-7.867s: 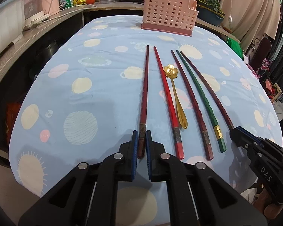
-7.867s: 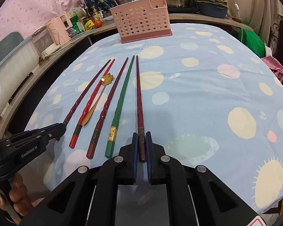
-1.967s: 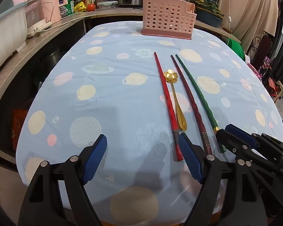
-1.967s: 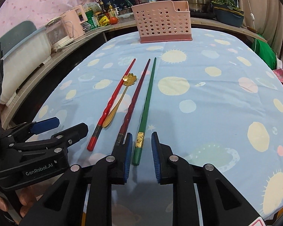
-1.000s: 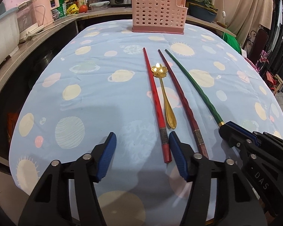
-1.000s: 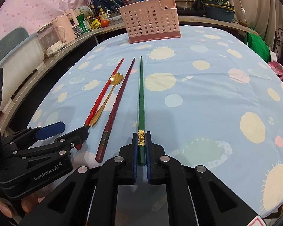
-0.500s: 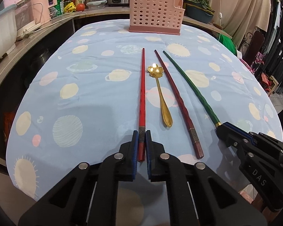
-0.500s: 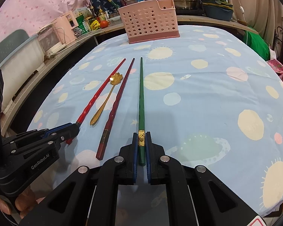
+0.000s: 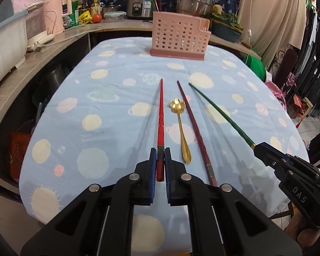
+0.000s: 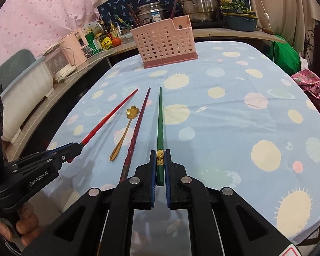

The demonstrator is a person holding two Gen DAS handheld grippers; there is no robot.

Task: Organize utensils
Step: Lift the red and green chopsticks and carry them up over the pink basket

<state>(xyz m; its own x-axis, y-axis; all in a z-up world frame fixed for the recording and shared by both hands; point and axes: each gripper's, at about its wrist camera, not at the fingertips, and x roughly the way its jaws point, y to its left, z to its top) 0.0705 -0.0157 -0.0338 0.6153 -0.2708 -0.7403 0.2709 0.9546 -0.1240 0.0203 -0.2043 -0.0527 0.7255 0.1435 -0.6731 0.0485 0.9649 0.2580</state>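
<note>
Ahead, the pink basket [image 9: 179, 40] stands at the far edge of the bench [image 9: 117, 111], straight beyond the tips of both lifted chopsticks; the red chopstick [image 9: 160, 115] is pinched at its banded butt end by the left claw [image 9: 160, 162], its long axis running directly away from the claw toward the basket, tip raised off the cloth to judge by the shadow beside it; the green chopstick [image 10: 160, 123] is pinched likewise at its gold band by the right claw [image 10: 160, 164], its axis also aimed at the basket [image 10: 164, 42]; between the two, the gold spoon [image 9: 180, 128] and the dark red chopstick [image 9: 194, 128] lie flat on the bench, parallel and just apart; both claws are pressed together on their sticks and point forward and downward, side by side at the near edge; neither hand looks clearly nearer the basket; the coming move is judged a forward carry, then a tip-down insertion.
</note>
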